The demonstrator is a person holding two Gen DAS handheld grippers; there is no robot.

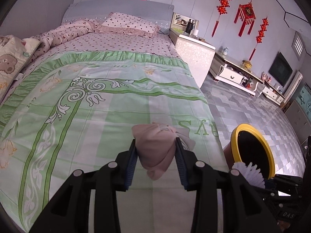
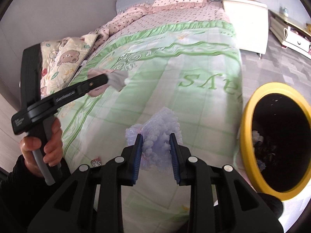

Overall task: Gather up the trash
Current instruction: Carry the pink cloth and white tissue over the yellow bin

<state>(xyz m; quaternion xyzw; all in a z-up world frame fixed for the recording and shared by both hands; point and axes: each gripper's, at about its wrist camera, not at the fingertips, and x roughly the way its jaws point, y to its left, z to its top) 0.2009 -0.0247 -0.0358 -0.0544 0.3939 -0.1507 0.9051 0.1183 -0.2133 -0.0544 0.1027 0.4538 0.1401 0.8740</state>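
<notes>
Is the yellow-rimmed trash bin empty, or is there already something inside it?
Not empty. In the right wrist view, a few crumpled pieces lie inside the yellow-rimmed trash bin against its dark lining. How full it is cannot be told.

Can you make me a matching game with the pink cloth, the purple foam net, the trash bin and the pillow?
Things:
1. pink cloth
2. purple foam net
3. trash bin
4. pillow

Places:
A. on the floor beside the bed
B. pinched in the left gripper
C. at the head of the bed
D. pinched in the right gripper

Pairs: 1-B, 2-D, 3-A, 4-C
</notes>
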